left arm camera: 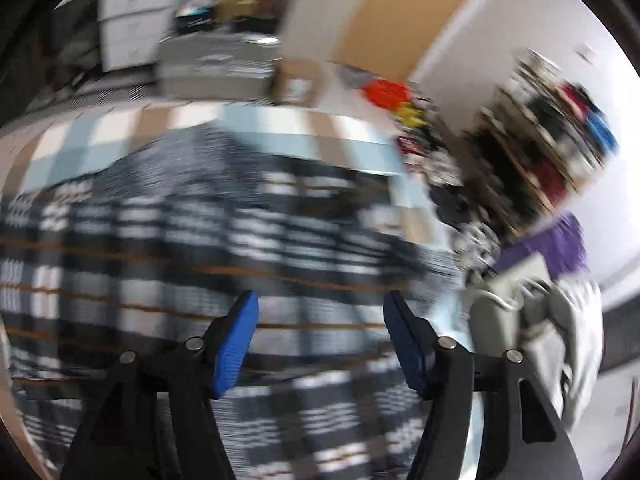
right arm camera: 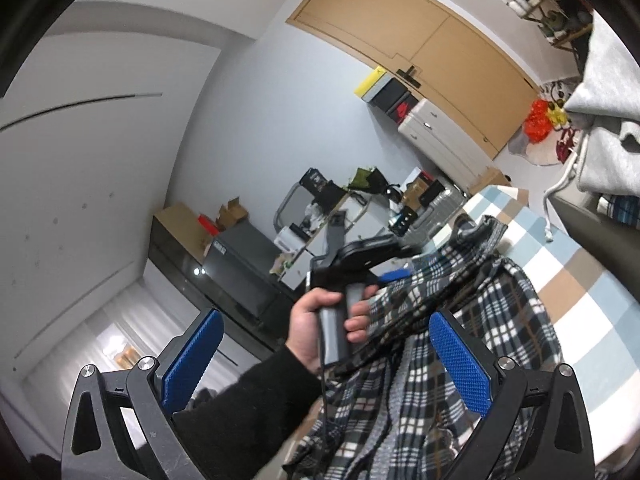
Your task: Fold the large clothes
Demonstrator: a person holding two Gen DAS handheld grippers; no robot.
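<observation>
Left wrist view is heavily blurred, but I've got the plaid shirt (left arm camera: 208,248) spread wide across the bed (left arm camera: 280,128), dark checks with thin orange lines, on a blue, tan and white checked cover. My left tongs (left arm camera: 320,336) are spread well apart, blue pads (left arm camera: 236,344) showing, nothing between them, shirt lying beyond. A grey garment (left arm camera: 576,344) hangs at the right edge, purple cloth (left arm camera: 556,244) above it.

On the right wrist camera, my right tongs (right arm camera: 326,364) gape wide too, empty. Between their pads I see my left hand (right arm camera: 320,328) wrapped round the other gripper's grey handle, with the shirt (right arm camera: 460,320) bunched and lifted beside it; whether that cloth is touching the hand I can't tell. Past it, a silver suitcase (right arm camera: 436,208) stands at the bed's far side. Open cardboard boxes (right arm camera: 230,212) sit on a low cabinet, contents unreadable. An orange bag (right arm camera: 538,120) lies on the floor by the wooden doors (right arm camera: 420,40).
</observation>
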